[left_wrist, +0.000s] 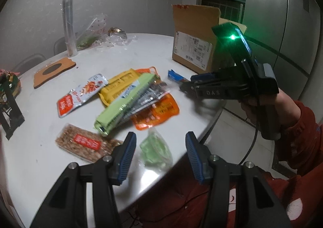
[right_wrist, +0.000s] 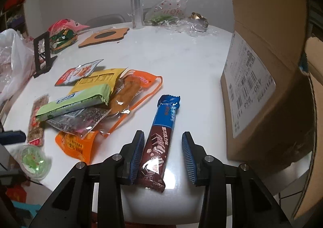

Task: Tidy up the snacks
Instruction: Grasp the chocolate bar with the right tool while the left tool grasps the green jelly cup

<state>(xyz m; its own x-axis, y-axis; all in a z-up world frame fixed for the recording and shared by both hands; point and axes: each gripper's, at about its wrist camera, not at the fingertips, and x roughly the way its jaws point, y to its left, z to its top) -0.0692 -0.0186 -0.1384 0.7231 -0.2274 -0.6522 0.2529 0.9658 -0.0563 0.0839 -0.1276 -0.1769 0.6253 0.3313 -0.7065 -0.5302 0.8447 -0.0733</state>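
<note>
A blue and brown chocolate wafer bar (right_wrist: 161, 143) lies on the white table (right_wrist: 181, 56) between the fingers of my right gripper (right_wrist: 162, 155). The left pad touches the bar and the right pad stands off it. A green jelly cup (left_wrist: 155, 149) sits near the table edge between the pads of my left gripper (left_wrist: 160, 157), which is open and clear of it. The left wrist view shows the right gripper (left_wrist: 183, 84) at the bar's blue end (left_wrist: 174, 76). A pile of snack packets, with a green pack (left_wrist: 125, 103) on top, lies mid-table. An open cardboard box (right_wrist: 262, 86) stands to the right.
A nut brittle bar (left_wrist: 86, 143) and a red-white sachet (left_wrist: 80, 95) lie beside the pile. Further back are a clear tube (left_wrist: 68, 26), crumpled plastic wrap (left_wrist: 92, 30), a cork coaster (left_wrist: 54, 70) and a black stand (left_wrist: 10, 111). The table's rounded edge (left_wrist: 212, 123) runs close by.
</note>
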